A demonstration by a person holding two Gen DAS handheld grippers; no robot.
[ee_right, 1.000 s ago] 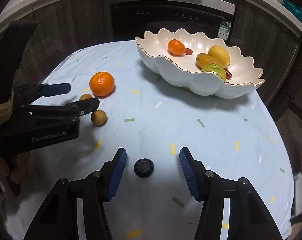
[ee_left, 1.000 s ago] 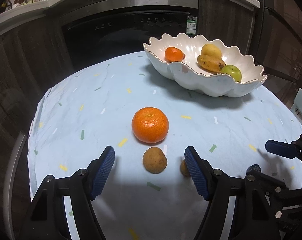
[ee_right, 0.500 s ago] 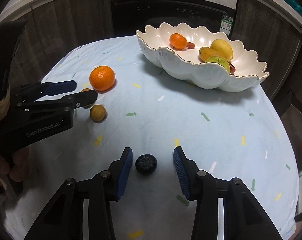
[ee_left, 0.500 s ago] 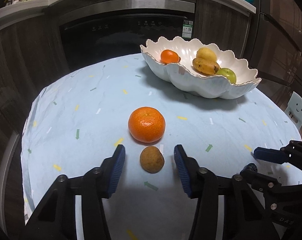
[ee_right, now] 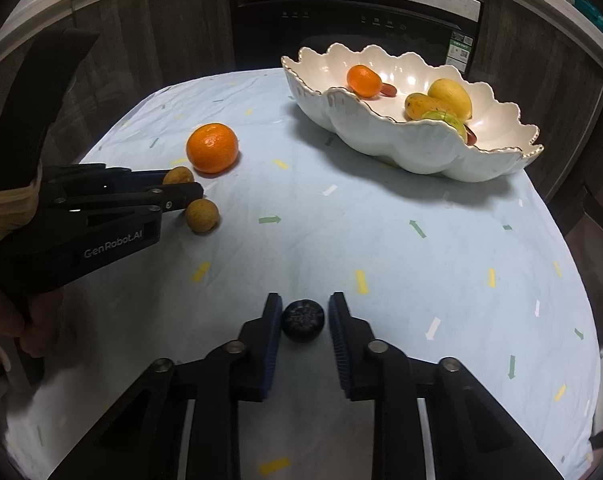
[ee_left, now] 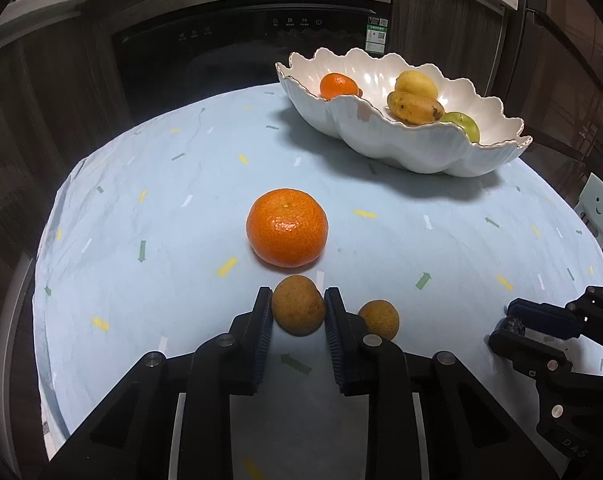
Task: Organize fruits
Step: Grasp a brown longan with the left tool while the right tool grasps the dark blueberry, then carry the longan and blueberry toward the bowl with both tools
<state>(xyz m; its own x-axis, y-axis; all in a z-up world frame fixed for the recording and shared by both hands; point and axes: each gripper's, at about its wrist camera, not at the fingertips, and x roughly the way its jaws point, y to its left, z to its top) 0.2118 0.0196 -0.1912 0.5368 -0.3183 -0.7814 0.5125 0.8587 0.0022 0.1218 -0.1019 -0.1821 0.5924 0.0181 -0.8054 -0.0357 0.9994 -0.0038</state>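
Each black tool [ee_left: 297,312] has blue ribbed pads [ee_right: 271,344], silver screws, and white "GenRobot.AI" lettering [ee_right: 113,249].

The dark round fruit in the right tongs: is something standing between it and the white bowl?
Nothing visible does. Bare tablecloth lies between the dark fruit, gripped by the right tongs, and the white bowl.

Round table [ee_left: 161,208], pale-blue cloth: shell bowl [ee_left: 401,148], orange [ee_left: 287,233], two brown fruits [ee_left: 298,305], dark fruit [ee_right: 303,320].

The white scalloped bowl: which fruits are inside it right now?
In the bowl: a small orange, two yellow mango-like fruits, a green apple and two small red fruits. The near wall hides the bowl's floor and the apple's lower half.
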